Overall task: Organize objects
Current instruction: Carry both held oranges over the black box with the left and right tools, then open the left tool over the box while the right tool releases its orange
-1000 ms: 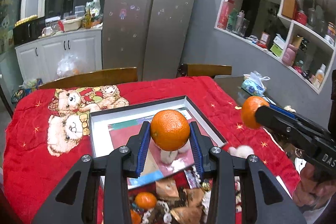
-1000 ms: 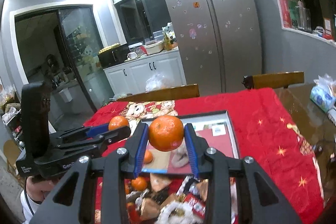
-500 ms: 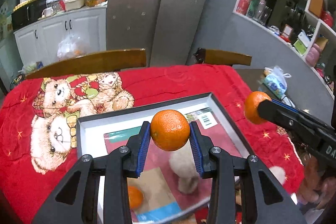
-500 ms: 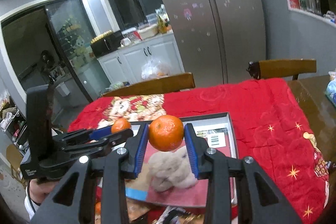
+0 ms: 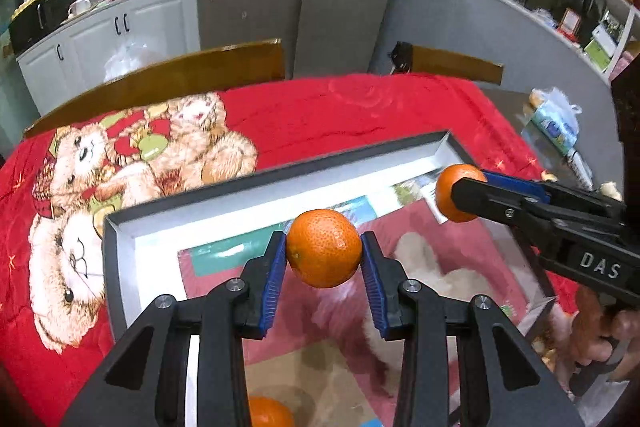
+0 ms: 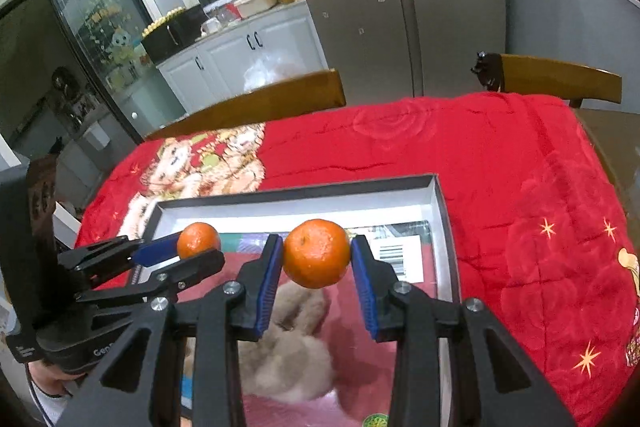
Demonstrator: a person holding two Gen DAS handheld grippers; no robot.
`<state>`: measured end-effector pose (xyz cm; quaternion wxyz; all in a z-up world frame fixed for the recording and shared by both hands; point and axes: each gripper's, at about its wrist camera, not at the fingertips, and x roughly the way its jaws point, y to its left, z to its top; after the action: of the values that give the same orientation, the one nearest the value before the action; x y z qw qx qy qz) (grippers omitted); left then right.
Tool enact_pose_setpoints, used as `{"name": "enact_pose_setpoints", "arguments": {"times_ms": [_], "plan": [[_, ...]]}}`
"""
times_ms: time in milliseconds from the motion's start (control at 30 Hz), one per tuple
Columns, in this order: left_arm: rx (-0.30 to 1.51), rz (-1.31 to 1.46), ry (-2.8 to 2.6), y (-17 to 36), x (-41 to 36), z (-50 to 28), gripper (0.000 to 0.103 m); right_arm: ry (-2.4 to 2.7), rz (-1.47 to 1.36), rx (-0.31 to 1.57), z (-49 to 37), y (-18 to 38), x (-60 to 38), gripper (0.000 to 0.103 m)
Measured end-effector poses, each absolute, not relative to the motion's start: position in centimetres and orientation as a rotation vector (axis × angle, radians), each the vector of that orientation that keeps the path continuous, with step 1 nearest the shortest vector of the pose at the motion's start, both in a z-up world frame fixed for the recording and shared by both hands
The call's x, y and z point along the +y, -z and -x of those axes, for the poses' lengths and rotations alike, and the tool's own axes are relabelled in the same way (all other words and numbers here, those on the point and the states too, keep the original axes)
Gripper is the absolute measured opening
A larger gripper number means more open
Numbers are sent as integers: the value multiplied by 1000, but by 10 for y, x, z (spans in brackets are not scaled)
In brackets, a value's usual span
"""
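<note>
My left gripper (image 5: 324, 251) is shut on an orange mandarin (image 5: 323, 247) and holds it above a shallow dark-rimmed box (image 5: 240, 183) with a white lining. My right gripper (image 6: 317, 255) is shut on a second mandarin (image 6: 317, 253) over the same box (image 6: 296, 191). Each gripper shows in the other's view: the right one (image 5: 460, 193) at right with its mandarin (image 5: 450, 187), the left one (image 6: 199, 247) at left with its mandarin (image 6: 196, 239). A third mandarin (image 5: 270, 411) lies in the box near the bottom edge.
The box holds a pink packet with a fluffy beige toy (image 6: 288, 347) and rests on a red bear-print blanket (image 5: 132, 163) over the table. Two wooden chair backs (image 5: 160, 75) stand behind the table. A tissue pack (image 5: 554, 123) lies on bare table at right.
Both grippers have moved forward over the box with their mandarins still held. The snack pile seen near the bottom a second ago has dropped out of view.
</note>
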<state>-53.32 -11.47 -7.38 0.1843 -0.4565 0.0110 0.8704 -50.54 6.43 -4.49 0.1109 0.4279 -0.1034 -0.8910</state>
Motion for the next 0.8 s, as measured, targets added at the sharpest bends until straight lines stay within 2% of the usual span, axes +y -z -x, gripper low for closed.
{"name": "enact_pose_setpoints", "arguments": {"times_ms": [700, 800], "plan": [[-9, 1369, -2439, 98, -116, 541, 37, 2573, -1416, -308, 519, 78, 63, 34], [12, 1390, -2418, 102, -113, 542, 42, 2574, -1423, -303, 520, 80, 62, 35]]}}
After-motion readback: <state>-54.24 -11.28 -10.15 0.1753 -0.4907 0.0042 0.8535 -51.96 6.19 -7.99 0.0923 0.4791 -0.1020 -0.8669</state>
